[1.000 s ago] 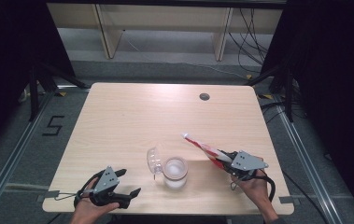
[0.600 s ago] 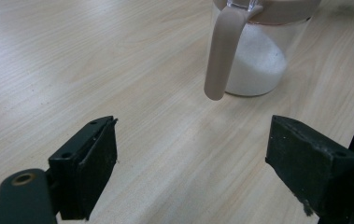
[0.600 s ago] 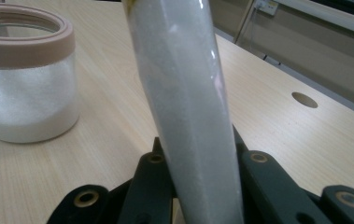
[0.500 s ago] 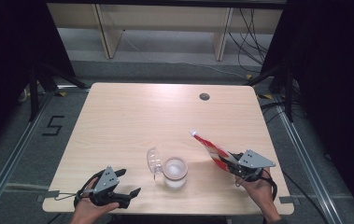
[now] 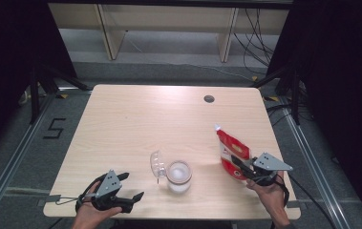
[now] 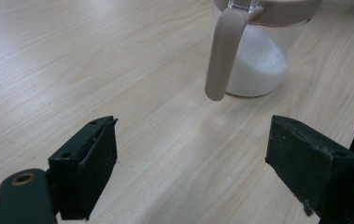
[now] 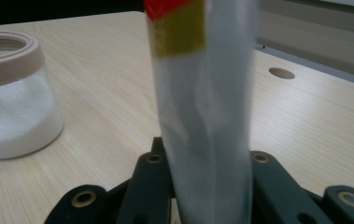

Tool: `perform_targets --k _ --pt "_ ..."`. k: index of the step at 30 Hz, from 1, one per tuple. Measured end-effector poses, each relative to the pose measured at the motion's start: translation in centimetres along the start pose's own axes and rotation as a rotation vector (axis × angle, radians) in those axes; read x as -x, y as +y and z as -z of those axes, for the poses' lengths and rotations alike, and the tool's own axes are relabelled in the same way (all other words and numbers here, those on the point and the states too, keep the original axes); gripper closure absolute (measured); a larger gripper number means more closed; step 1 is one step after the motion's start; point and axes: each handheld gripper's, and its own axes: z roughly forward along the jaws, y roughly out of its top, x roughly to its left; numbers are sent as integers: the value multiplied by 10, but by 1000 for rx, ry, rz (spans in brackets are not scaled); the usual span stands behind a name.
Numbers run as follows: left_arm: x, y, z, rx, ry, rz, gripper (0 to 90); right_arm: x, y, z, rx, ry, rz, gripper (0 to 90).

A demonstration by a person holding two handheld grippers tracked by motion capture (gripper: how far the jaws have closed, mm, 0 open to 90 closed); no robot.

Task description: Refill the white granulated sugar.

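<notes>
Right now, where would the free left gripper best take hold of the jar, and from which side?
Probably by the body of the jar, below its pinkish rim, coming in level from the left gripper's side. The hinged lid hangs open on that side and its flap dangles down, so the open jaws should pass under or beside it.

Place: a lab recording bay
Counter: a bare wooden counter (image 5: 135, 124) is standing on grey flooring
Surroundings: black curtains (image 5: 341, 71) are enclosing both sides
Floor: a taped "5" marking (image 5: 54, 129) and loose cables (image 5: 255, 28) are lying around
</notes>
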Motion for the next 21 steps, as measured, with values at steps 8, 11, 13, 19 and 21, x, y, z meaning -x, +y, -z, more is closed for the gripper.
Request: perform_targets --k 8,11,13,19,21 --pt "1 0 0 3 -1 31 159 1 -3 2 0 -20 -10 788" --pt "0 0 0 3 -1 -2 159 2 -4 2 7 -17 -14 783" --pt "0 0 -1 3 -3 4 159 3 -4 2 19 -27 14 781" --pt "0 0 0 0 1 3 159 1 -5 4 18 -37 -16 759" --pt "0 0 0 1 1 3 159 2 -5 6 8 -35 -18 744"
